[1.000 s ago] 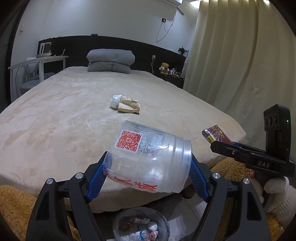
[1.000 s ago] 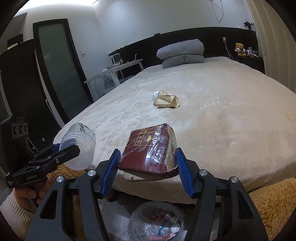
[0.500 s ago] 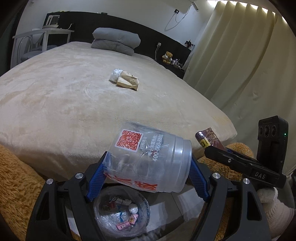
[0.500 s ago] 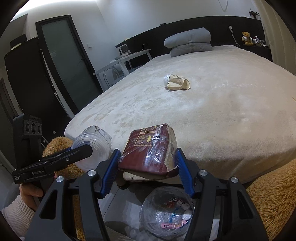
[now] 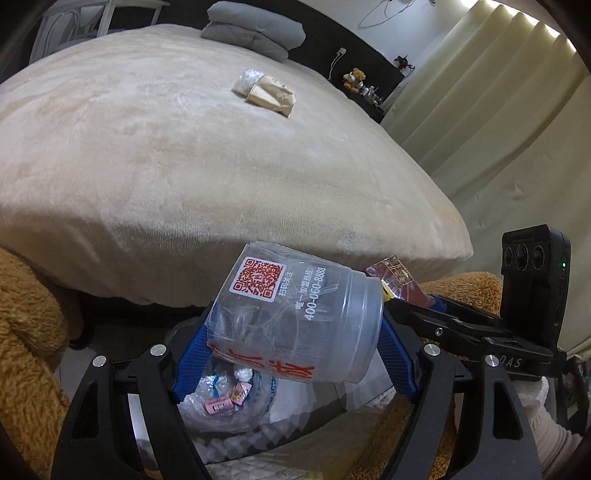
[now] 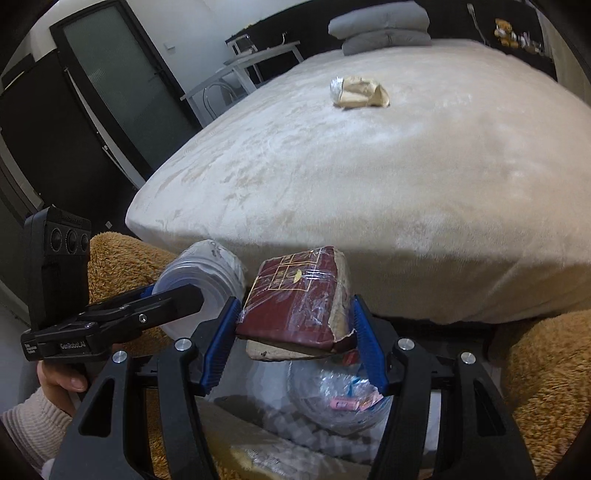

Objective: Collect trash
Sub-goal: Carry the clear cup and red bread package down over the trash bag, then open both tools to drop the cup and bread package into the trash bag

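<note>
My left gripper (image 5: 295, 350) is shut on a clear plastic cup (image 5: 295, 314) with a red QR code, lying sideways between the blue pads. My right gripper (image 6: 295, 339) is shut on a dark red wrapped packet (image 6: 295, 302) with a torn pale edge. Both hang side by side over a bin lined with a clear bag (image 5: 229, 398) (image 6: 340, 398) holding small wrappers. The cup (image 6: 199, 273) shows left of the packet in the right wrist view. A crumpled brown paper bag with a white wad (image 5: 267, 92) (image 6: 360, 92) lies on the bed.
The beige bed (image 5: 184, 166) fills the view ahead, grey pillows (image 5: 255, 29) at its head. Brown fluffy rugs (image 5: 26, 332) flank the bin. Curtains (image 5: 517, 110) hang on the right, a dark door (image 6: 122, 85) and white desk (image 6: 258, 55) on the left.
Both grippers sank toward the bin and tipped downward, keeping their loads. The bin now shows larger beneath them, and the left gripper rolled so the cup tilts more.
</note>
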Demonstrator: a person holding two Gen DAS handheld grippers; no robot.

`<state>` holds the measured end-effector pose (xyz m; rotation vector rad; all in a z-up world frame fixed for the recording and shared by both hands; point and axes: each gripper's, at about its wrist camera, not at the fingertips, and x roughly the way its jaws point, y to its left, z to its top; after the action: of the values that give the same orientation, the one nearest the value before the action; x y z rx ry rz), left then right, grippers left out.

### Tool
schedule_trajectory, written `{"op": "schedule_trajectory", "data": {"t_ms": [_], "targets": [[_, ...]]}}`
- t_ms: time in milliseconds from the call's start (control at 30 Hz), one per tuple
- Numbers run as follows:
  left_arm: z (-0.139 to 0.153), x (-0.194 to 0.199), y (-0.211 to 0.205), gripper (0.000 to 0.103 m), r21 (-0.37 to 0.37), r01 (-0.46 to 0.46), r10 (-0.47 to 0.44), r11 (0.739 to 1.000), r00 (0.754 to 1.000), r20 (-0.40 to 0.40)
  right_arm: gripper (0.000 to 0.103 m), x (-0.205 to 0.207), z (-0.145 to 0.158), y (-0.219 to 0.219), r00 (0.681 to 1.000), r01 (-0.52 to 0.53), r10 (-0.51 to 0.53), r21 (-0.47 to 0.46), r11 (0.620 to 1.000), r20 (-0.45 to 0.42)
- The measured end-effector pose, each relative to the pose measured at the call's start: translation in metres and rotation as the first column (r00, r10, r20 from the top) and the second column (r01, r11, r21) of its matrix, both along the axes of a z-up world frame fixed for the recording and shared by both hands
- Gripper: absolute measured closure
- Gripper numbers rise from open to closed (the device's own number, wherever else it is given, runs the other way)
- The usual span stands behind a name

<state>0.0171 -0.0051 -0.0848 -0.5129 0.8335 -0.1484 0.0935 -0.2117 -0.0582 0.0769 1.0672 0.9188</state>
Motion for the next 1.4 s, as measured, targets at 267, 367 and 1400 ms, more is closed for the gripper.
{"op": "schedule_trajectory", "data": {"t_ms": [267, 367, 1400], "targets": [[-0.040, 0.016, 0.002, 0.025, -0.038, -0.019, 0.011, 0.999, 0.983, -0.182, 0.043, 0.021, -0.046, 0.005, 0.975, 0.032, -0.051, -0.093, 0.995, -0.214], [-0.058, 0.022, 0.005, 0.025, -0.059, -0.033, 0.016, 0.998, 0.965, -0.263, 0.043, 0.028, -0.061, 0.008, 0.959, 0.043, -0.077, -0.128, 0.991, -0.274], [-0.132, 0.035, 0.015, 0.012, -0.182, -0.149, 0.028, 0.972, 0.841, -0.540, 0.035, 0.045, -0.111, 0.018, 0.878, 0.092, -0.213, -0.286, 0.954, -0.429]]}}
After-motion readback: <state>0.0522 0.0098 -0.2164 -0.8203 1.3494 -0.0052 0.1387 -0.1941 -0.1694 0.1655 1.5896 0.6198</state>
